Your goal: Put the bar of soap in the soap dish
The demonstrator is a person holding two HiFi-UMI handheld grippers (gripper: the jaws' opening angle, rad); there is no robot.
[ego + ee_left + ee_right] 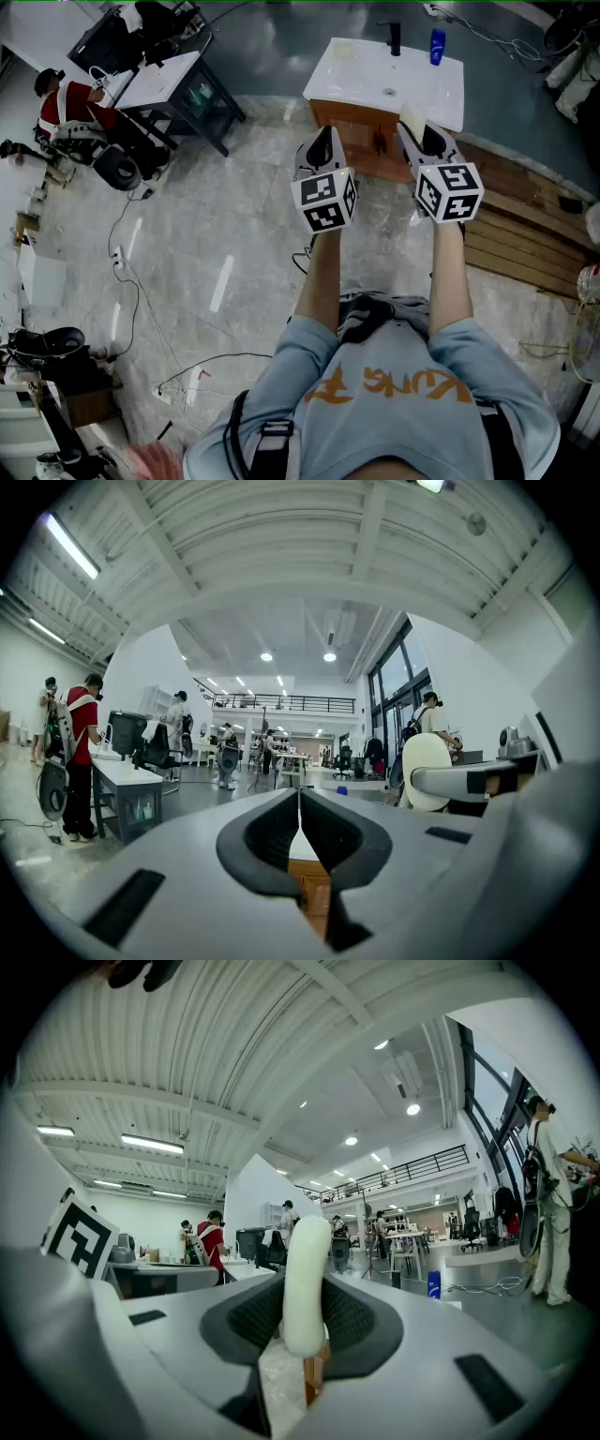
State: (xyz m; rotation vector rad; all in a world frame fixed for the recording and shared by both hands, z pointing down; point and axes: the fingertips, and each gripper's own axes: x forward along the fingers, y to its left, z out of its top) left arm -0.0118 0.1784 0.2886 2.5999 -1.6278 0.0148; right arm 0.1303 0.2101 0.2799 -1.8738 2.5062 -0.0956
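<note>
A cream bar of soap (306, 1283) stands on edge between the pads of my right gripper (307, 1309), which is shut on it. In the head view the soap (410, 116) pokes out at the tip of the right gripper (413, 129), just short of the white washbasin (356, 75) on its wooden cabinet. A pale yellowish dish (343, 51) lies at the basin's far left corner. My left gripper (323, 133) is level beside the right one, its jaws (299, 803) touching with nothing between them. The left gripper view also catches the soap (427, 771) to its right.
A black tap (395, 37) and a blue bottle (437, 45) stand at the back of the basin. Wooden planks (525, 225) lie on the floor to the right. A desk (169, 84) with people stands at the left, and cables (131, 272) run across the floor.
</note>
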